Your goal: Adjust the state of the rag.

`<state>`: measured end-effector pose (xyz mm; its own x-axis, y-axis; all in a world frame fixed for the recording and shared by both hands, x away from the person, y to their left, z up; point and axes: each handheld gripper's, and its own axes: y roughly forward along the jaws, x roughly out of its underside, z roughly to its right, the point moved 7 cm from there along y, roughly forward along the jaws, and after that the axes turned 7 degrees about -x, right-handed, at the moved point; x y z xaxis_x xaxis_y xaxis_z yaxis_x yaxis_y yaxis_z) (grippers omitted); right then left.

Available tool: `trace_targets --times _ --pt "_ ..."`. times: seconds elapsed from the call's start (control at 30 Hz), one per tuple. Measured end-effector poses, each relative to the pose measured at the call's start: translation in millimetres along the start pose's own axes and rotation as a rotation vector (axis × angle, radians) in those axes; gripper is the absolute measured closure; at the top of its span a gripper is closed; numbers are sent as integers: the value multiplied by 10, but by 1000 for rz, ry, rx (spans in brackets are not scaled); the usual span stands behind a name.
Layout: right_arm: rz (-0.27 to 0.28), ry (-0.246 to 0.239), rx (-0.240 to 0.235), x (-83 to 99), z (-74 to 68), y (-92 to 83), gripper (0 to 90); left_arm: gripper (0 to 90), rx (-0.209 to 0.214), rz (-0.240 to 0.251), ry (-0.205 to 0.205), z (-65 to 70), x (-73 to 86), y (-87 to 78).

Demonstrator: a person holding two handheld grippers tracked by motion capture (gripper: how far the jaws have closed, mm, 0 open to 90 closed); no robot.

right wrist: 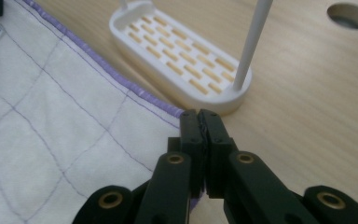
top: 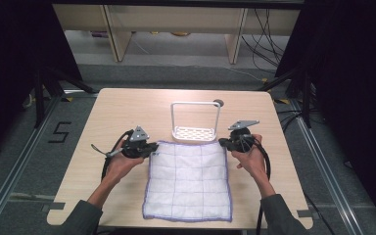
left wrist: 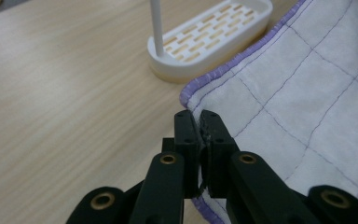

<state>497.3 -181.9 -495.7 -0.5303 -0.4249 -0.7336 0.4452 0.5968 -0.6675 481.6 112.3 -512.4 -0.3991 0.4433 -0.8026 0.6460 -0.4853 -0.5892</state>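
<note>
Black left hand-held gripper (left wrist: 199,122) and right hand-held gripper (right wrist: 199,120) each clamped on a far corner of white quilted purple-edged cloth (top: 188,181), spread on wooden counter (top: 127,105) before white slotted rack (top: 195,132). Best lifted evenly, corners level, clear of rack.

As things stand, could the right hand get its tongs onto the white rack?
Probably yes, but not right away. The rack stands just beyond the right tongs with bare table between, yet those tongs are shut on the cloth corner and would need to let go first.
</note>
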Motion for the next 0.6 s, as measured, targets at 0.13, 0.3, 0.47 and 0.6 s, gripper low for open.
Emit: trace_targets --times 0.13,0.3,0.47,0.6 --pt "52 -2 -6 -117 1 -106 893 858 -25 42 -1 -72 -144 -99" --pt "84 -24 -23 -150 -164 -322 893 858 -13 101 0 -5 -177 -282" --pt "118 -62 -50 16 -407 -517 893 858 6 145 35 207 -58 -532" --pt "122 -58 -66 157 -549 -605 893 857 2 158 66 308 13 -649"
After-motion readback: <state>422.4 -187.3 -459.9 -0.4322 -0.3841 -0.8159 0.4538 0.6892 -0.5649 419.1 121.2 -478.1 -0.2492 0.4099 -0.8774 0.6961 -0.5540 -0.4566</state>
